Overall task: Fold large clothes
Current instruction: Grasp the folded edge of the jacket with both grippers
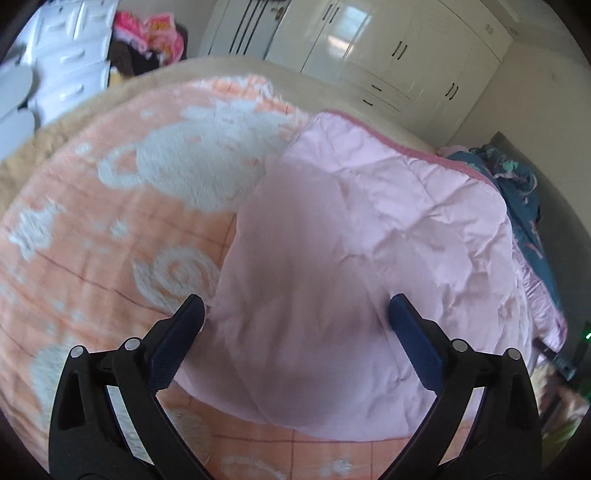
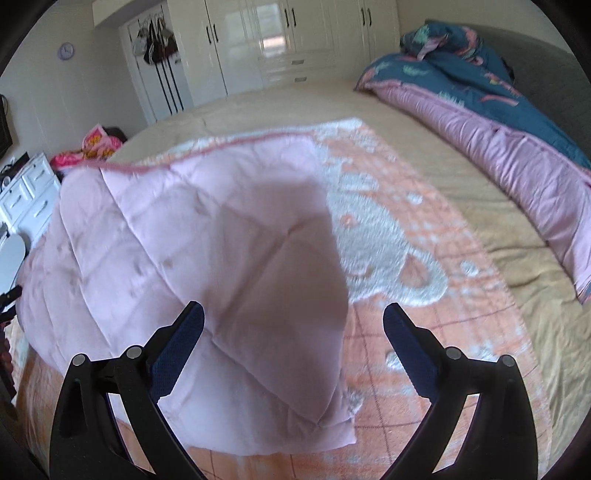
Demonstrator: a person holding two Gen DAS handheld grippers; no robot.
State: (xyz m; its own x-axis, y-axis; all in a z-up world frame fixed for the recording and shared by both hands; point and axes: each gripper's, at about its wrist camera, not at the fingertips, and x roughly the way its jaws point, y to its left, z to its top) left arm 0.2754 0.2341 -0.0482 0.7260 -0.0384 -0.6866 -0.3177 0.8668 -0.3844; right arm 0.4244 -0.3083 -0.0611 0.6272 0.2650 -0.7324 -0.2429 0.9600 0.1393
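A pale pink quilted blanket (image 1: pixel 369 240) lies folded over on top of an orange fleece side with white cartoon shapes (image 1: pixel 110 221), spread on the bed. My left gripper (image 1: pixel 295 308) hangs open just above the pink layer, nothing between its blue pads. In the right wrist view the same pink blanket (image 2: pixel 203 258) fills the left half, with a folded corner near the bottom, and the orange fleece (image 2: pixel 424 314) shows to the right. My right gripper (image 2: pixel 293 314) is open too, over the pink layer's right edge, its pads touching nothing.
A rolled dark blue and pink duvet (image 2: pixel 480 122) lies along the far right of the beige bed (image 2: pixel 369 103). White wardrobes (image 2: pixel 277 44) line the back wall. A white drawer unit (image 1: pixel 70 55) and a heap of pink clothes (image 1: pixel 151 33) stand beyond the bed.
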